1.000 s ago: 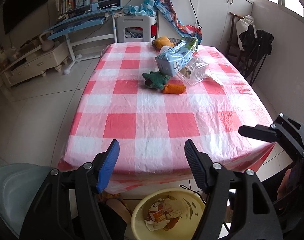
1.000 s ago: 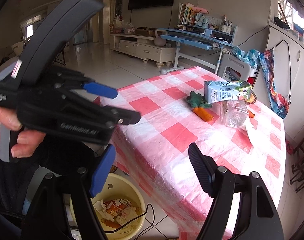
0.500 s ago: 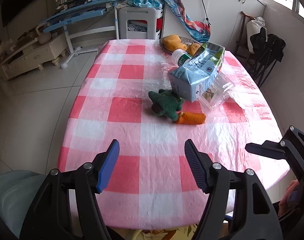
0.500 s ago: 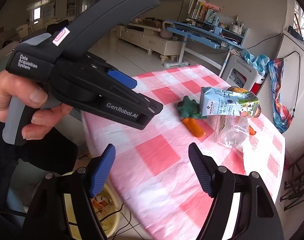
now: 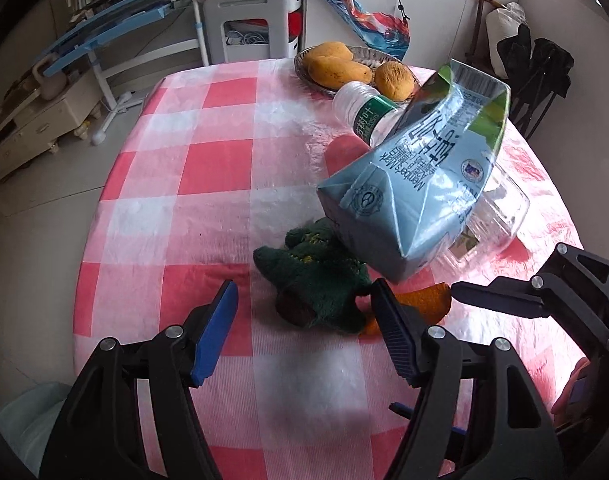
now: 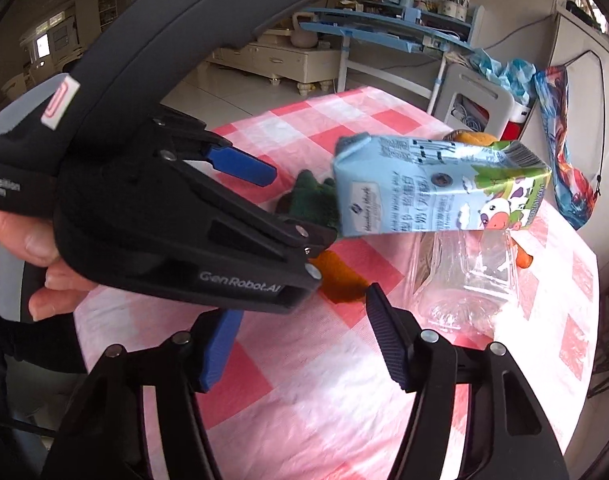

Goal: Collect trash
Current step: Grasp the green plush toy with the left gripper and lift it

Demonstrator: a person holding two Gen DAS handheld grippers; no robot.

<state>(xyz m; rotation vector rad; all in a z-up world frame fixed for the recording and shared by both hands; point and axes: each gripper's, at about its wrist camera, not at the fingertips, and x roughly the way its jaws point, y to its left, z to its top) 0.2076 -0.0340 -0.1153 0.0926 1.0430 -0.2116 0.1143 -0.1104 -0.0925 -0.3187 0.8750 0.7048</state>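
Note:
A light-blue milk carton (image 5: pixel 416 184) lies tilted on a clear plastic bottle (image 5: pixel 496 216) on the red-checked table (image 5: pixel 208 168). A green knitted toy (image 5: pixel 320 284) with an orange carrot end (image 5: pixel 424 304) lies in front of them. My left gripper (image 5: pixel 304 332) is open just short of the toy. My right gripper (image 6: pixel 300 348) is open, low over the table before the bottle (image 6: pixel 464 276) and carton (image 6: pixel 432 192). The left gripper's body (image 6: pixel 164 208) fills the left of the right wrist view.
A bowl of mangoes (image 5: pixel 344 68) stands at the table's far end. A white chair (image 5: pixel 256 24) and a blue desk (image 5: pixel 124 20) stand beyond the table. A black folding rack (image 5: pixel 540 68) stands at the right wall.
Both grippers have moved forward over the table toward the toy, carton and bottle. The yellow bin below the table edge has dropped out of view. Both stay open.

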